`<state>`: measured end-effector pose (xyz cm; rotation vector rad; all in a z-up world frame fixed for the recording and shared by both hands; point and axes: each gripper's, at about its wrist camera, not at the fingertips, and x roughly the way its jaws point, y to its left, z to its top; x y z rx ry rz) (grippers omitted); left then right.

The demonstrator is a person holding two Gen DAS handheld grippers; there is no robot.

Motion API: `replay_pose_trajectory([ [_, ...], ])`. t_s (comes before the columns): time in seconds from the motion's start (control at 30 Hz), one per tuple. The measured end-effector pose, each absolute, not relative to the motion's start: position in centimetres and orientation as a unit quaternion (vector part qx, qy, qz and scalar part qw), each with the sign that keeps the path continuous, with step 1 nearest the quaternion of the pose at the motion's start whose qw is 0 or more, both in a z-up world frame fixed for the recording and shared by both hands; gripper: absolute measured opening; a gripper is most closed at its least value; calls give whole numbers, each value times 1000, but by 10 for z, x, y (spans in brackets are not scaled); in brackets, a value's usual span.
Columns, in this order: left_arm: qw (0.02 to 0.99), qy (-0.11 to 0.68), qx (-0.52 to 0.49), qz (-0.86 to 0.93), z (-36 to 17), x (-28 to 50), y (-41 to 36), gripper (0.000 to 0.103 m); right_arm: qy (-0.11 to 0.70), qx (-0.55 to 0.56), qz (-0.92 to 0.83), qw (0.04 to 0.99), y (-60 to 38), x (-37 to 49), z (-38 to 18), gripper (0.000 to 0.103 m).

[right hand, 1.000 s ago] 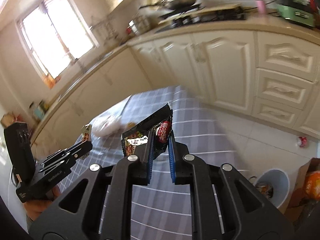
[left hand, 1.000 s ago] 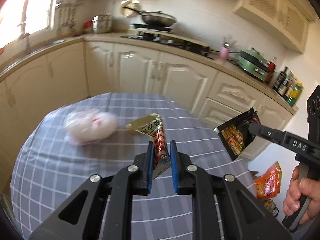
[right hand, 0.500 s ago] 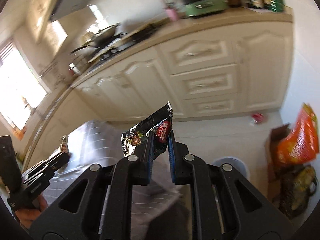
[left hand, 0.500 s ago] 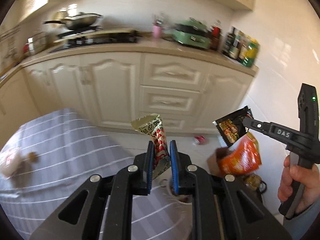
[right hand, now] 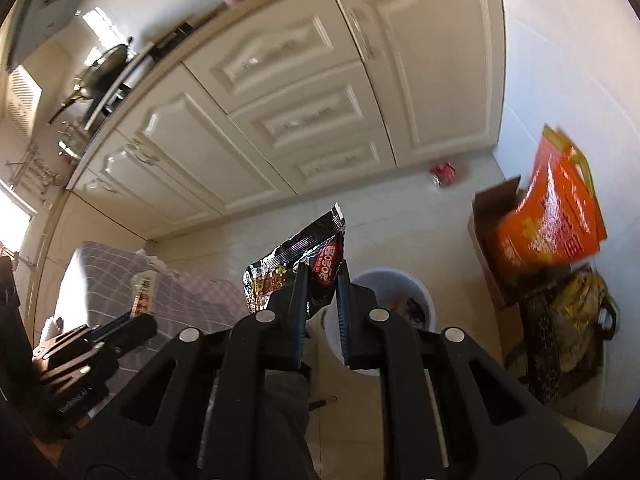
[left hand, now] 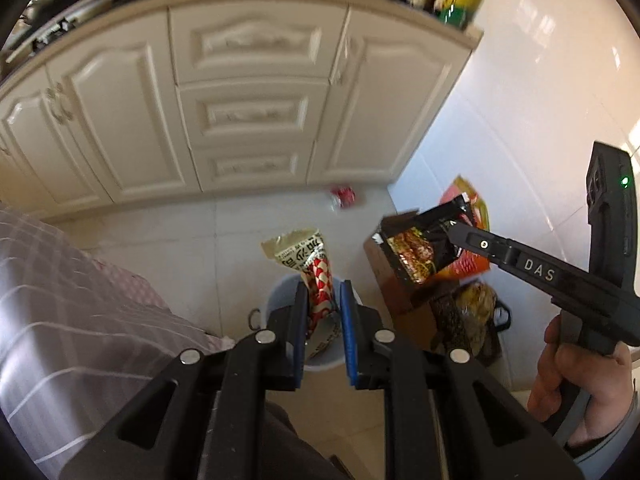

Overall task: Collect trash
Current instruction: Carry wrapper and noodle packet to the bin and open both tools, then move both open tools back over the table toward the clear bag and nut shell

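While the left gripper (left hand: 324,300) pinches a gold-and-red wrapper (left hand: 310,264) between its blue pads, it points down at a pale blue bin (left hand: 280,300) on the tiled floor. To its right, the right gripper (right hand: 322,280) clamps a black snack packet (right hand: 304,256), hanging above the same bin's rim (right hand: 424,292). A checked tablecloth (left hand: 60,320) lies left; an orange bag (right hand: 548,220) leans in a cardboard box (right hand: 488,216).

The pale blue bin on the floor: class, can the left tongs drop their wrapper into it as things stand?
Probably yes. The left tongs hold the red-checked wrapper directly over the bin's open mouth, nothing between them.
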<state>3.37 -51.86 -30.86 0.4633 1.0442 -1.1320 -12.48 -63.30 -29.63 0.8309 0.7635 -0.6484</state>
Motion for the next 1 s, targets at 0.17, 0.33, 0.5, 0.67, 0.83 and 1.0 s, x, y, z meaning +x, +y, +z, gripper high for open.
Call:
replay_pose_trajectory([
  [0.17, 668, 494, 218, -513, -335, 36, -551, 19, 376, 408, -297, 777, -648, -114, -328, 15],
  [0.33, 659, 527, 225, -488, -356, 51, -565, 81, 388, 455, -290, 747, -663, -112, -363, 54],
  [0.5, 677, 517, 224, -473, -349, 60, -557, 86, 382, 465, -299, 741, -663, -119, -370, 91],
  [0.67, 696, 502, 216, -465, -335, 61, -545, 90, 381, 455, -317, 740, -658, -122, -362, 97],
  [0.83, 710, 483, 210, -467, -317, 57, -532, 91, 372, 443, -322, 750, -652, -123, -344, 97],
  [1.0, 724, 462, 197, -472, -291, 54, -513, 91, 359, 428, -322, 764, -642, -118, -317, 97],
])
